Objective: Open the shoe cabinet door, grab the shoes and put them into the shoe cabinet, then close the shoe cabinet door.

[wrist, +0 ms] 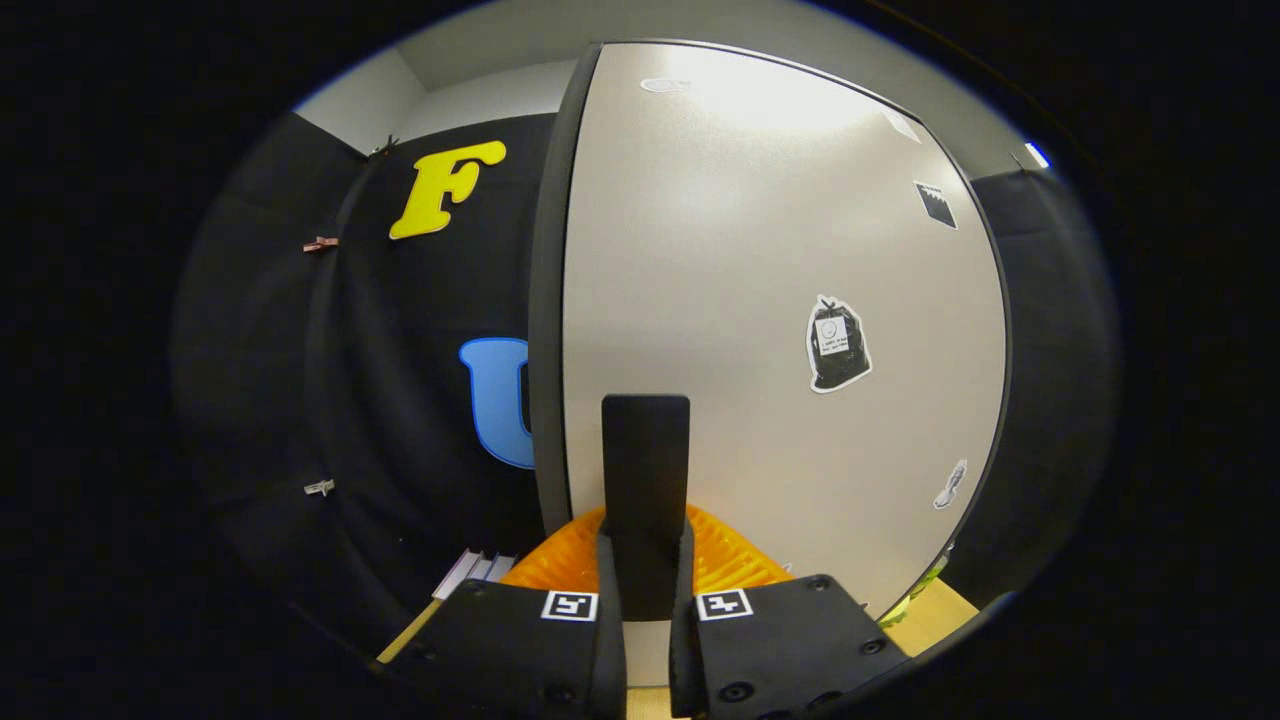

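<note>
Gripper (646, 600) fingers clamp the door handle (645, 480) (cabinet door (780, 300) position unclear); shoe loading presumably remains.

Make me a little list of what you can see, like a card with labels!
door: pale shoe cabinet door with a dark edge, straight ahead
handle: dark upright handle on the door
hand-held gripper: hand-held gripper closed on the handle, one finger each side
stickers: a few stickers on the door
behind the fingers: orange ribbed thing, cannot tell what
wall: black cloth beside the door
</note>
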Tool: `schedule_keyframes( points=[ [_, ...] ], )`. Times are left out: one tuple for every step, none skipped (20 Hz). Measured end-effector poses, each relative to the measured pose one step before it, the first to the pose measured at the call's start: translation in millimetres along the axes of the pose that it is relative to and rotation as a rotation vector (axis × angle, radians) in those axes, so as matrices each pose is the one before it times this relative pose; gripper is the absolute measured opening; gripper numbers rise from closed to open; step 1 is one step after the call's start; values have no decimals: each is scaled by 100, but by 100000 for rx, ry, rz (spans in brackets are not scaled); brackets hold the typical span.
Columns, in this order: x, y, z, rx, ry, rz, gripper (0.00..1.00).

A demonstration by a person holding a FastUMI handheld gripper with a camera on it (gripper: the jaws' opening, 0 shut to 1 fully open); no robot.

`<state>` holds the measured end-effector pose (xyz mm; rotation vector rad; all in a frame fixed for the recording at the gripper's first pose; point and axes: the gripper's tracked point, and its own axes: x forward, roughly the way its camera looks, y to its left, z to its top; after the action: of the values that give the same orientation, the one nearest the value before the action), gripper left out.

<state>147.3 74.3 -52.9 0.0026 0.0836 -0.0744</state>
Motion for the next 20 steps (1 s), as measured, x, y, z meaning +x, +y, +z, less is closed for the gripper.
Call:
schedule_keyframes(
  points=[
    [-358,7,7,5,599,934,21],
    [-429,33,46,154,83,1109,21],
    [-607,-5,31,-30,290,1326,21],
    [-788,-104,-21,-372,-186,1552,21],
    [-894,-203,-174,-512,116,1505,21],
    [-1007,-239,-39,-260,58,1184,21],
    [-1231,-364,-37,-328,414,1147,21],
    [-1026,-230,-30,-105,440,910,21],
    [-994,-313,110,-49,565,994,21],
    [-1000,-261,26,-45,457,1114,21],
    [-743,-309,-35,-64,435,1331,21],
    [-565,-374,14,-108,377,1411,21],
    [-548,-250,40,-86,-242,1535,21],
    [-759,-322,-19,74,-293,1380,21],
    [-886,-379,-105,-159,-335,1332,21],
    [-905,-421,41,-368,-207,1347,21],
    [-814,-387,-84,-137,37,1563,21],
    [-898,-388,-102,139,845,1843,21],
    [-994,-457,-18,395,350,1899,21],
    [-1033,-560,-61,-31,123,1713,21]
  ],
)
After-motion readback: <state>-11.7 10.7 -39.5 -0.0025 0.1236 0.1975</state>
